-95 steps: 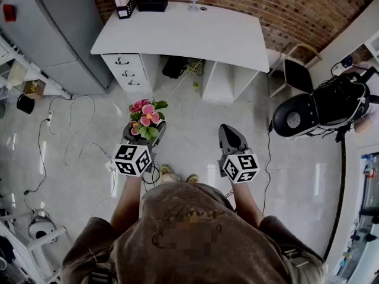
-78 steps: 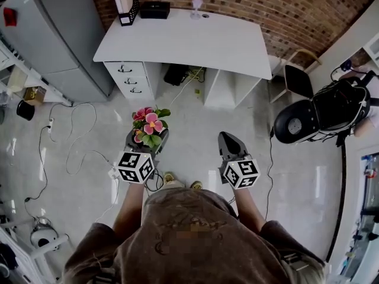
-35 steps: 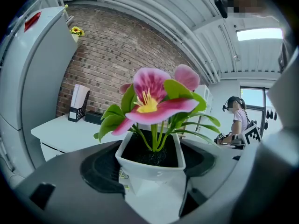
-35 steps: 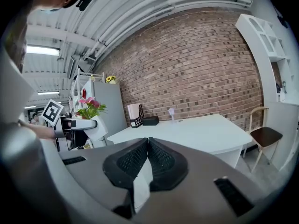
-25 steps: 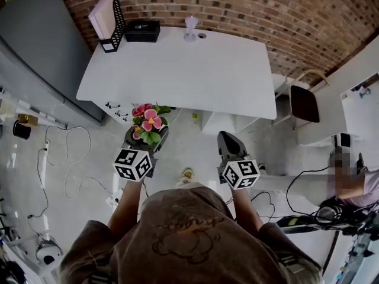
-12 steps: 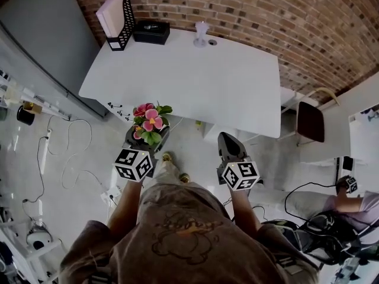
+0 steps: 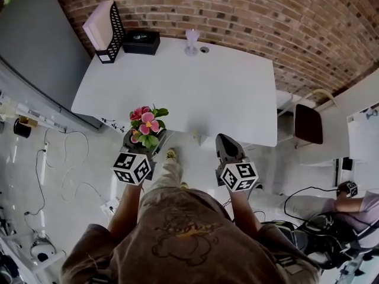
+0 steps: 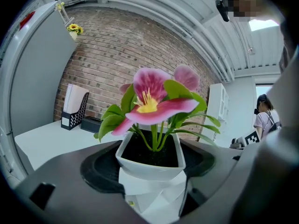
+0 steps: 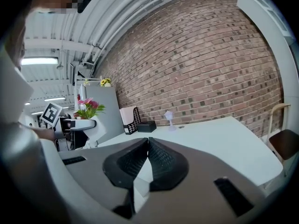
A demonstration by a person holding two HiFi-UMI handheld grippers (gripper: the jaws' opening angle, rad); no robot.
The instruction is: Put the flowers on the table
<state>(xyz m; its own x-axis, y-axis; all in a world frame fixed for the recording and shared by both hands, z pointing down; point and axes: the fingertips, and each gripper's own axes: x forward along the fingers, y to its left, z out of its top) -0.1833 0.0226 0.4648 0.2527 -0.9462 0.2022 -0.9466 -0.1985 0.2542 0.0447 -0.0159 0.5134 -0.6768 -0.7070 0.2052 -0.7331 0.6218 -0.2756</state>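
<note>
My left gripper (image 7: 144,141) is shut on a small white pot of pink flowers (image 7: 144,123), held upright at the near edge of the white table (image 7: 195,93). In the left gripper view the flower pot (image 8: 149,164) sits squeezed between the dark jaws, blooms rising above them. My right gripper (image 7: 225,145) is shut with nothing in it, also at the table's near edge. In the right gripper view its jaws (image 9: 147,155) meet tip to tip, and the flower pot (image 9: 88,118) shows at the left with the table (image 9: 219,139) ahead.
At the table's far side by the brick wall stand a black file holder (image 7: 102,31), a black box (image 7: 141,42) and a small clear glass (image 7: 191,41). A chair (image 7: 308,123) stands right of the table. Cables (image 7: 56,164) lie on the floor at left.
The person has walked up to the table with the flowers; it now lies right in front of both grippers. Both grippers keep the same hold and spacing.
</note>
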